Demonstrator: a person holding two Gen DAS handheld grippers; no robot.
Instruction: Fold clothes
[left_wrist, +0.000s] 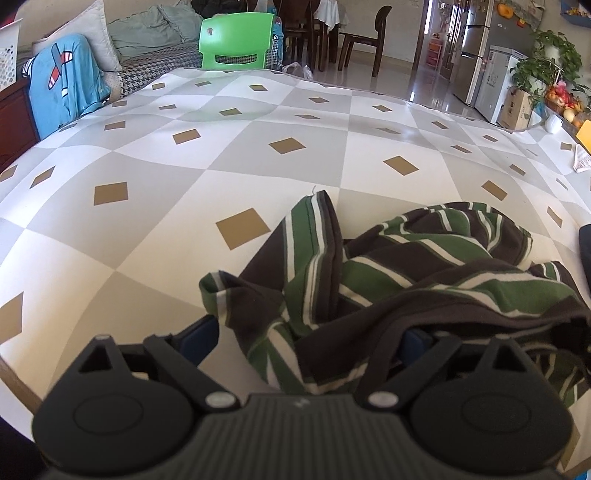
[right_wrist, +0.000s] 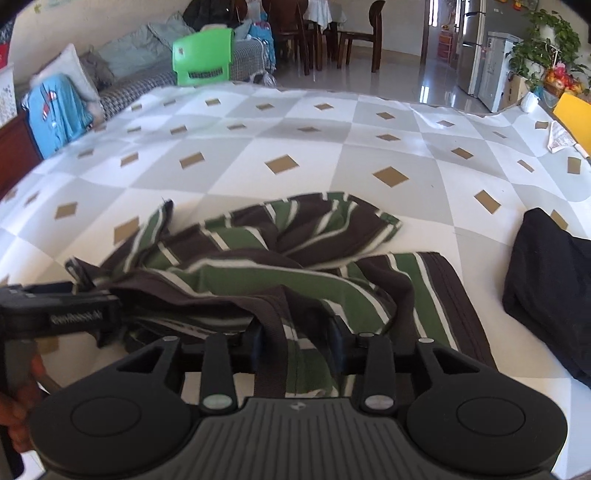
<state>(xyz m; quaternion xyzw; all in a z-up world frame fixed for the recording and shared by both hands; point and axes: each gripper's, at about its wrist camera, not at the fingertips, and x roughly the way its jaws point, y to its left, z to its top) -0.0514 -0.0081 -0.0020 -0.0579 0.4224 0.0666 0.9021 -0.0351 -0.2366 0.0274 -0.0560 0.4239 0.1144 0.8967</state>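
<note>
Right wrist view shows me folding hardly begun: striped shirt (right_wrist: 266, 266) lies crumpled on the worktop (right_wrist: 332, 147), fabric between both released claws, left claw (left_wrist: 306, 332) and right claw (right_wrist: 295, 343).

Two close wrist views, striped shirt (left_wrist: 388, 266) shared

In the left wrist view, the striped garment (left_wrist: 406, 280) drapes over the left gripper's (left_wrist: 306, 339) right finger, hiding its pad. At the right edge of the right wrist view, a black garment (right_wrist: 550, 295) is cut off.
</note>
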